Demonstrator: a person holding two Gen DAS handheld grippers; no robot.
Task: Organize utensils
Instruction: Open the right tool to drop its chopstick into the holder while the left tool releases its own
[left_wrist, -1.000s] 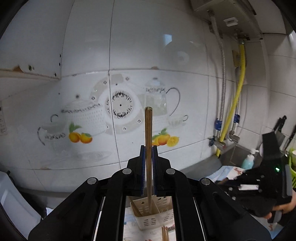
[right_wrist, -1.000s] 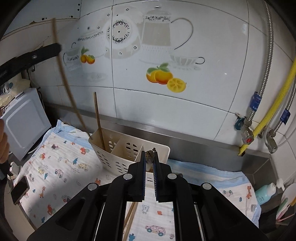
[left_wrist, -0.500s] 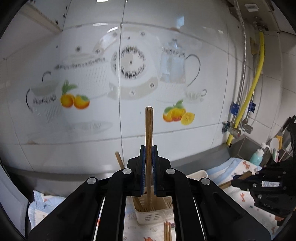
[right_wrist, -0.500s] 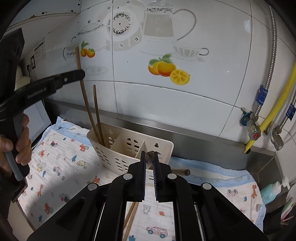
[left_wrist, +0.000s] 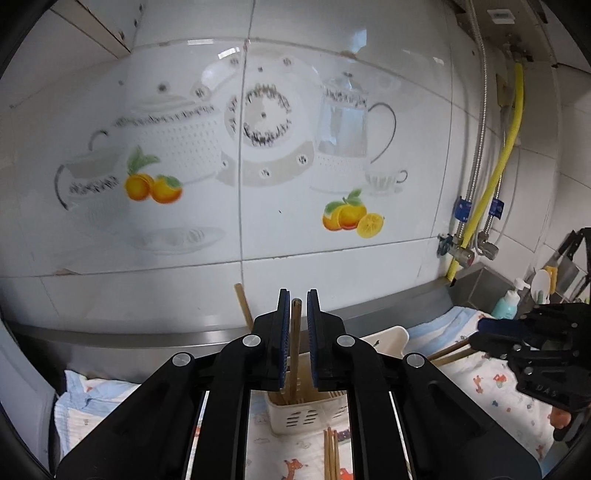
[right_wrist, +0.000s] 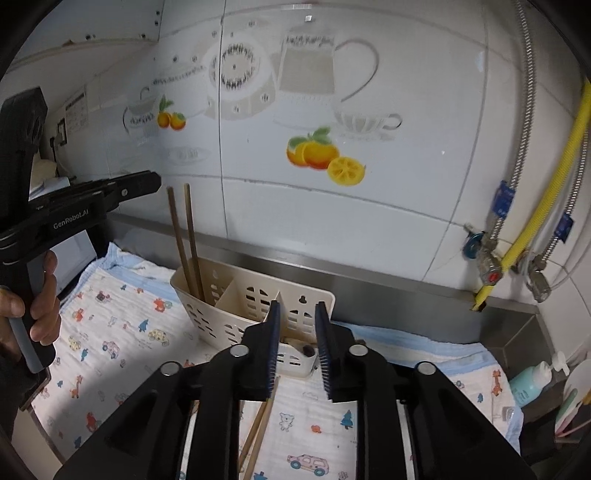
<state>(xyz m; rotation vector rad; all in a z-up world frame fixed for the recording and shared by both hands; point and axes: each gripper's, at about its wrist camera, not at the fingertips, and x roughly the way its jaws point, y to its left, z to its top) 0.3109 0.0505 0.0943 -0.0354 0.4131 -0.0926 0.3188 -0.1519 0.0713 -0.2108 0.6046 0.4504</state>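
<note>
A cream slotted utensil holder (right_wrist: 236, 302) stands on a printed cloth by the tiled wall. Two wooden chopsticks (right_wrist: 186, 236) stand upright in its left compartment. My left gripper (left_wrist: 295, 306) is open above the holder (left_wrist: 295, 413); one chopstick (left_wrist: 294, 332) stands loose between its jaws and another (left_wrist: 243, 302) rises just left. My right gripper (right_wrist: 295, 325) is open and empty in front of the holder, and it shows at the right of the left wrist view (left_wrist: 491, 325). Two more chopsticks (right_wrist: 258, 432) lie on the cloth below it.
The cartoon-print cloth (right_wrist: 122, 332) covers the steel counter. Yellow and braided hoses with valves (right_wrist: 517, 243) hang at the right wall. A teal soap bottle (right_wrist: 532, 380) stands at the far right. A white appliance (left_wrist: 14, 391) is at the left edge.
My left gripper lowered its chopstick into the holder's left compartment and opened. My right gripper has opened too, letting go of the small brown thing it held.
</note>
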